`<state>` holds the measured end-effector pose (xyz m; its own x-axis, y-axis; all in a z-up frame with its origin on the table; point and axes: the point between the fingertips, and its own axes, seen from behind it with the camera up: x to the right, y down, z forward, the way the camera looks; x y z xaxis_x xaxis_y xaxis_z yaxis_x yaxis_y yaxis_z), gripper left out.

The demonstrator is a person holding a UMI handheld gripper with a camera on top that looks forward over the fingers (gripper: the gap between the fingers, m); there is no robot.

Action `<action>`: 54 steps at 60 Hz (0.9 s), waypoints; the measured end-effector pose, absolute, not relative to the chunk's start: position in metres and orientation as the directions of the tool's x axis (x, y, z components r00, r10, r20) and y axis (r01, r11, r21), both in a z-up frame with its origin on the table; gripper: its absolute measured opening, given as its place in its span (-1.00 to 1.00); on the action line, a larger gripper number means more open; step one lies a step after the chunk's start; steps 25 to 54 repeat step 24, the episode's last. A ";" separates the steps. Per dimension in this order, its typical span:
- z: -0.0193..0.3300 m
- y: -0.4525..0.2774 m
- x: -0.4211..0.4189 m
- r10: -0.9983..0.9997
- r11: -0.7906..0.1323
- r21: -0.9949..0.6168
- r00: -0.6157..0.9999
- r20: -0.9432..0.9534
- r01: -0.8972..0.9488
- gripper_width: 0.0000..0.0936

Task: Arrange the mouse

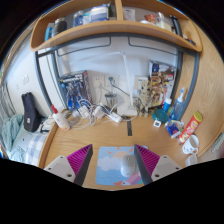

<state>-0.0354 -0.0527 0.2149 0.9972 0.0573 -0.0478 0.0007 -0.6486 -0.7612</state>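
A white mouse [127, 165] lies on a light blue mouse pad [100, 166] printed with clouds, on the wooden desk [110, 133]. My gripper [114, 152] is open, its fingers spread wide over the pad. The mouse rests on the pad between the fingers, closer to the right finger [148, 160], with a wide gap to the left finger [80, 160]. Neither magenta pad visibly presses on it.
White cables and small items [95, 112] clutter the back of the desk. A black bag [32, 112] stands at the left. Boxes, bottles and a white cup [188, 146] crowd the right side. A wooden shelf [110, 32] hangs above.
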 end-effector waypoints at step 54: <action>0.232 -0.065 -0.050 0.079 -0.605 -0.796 0.996 -0.041 0.015 0.74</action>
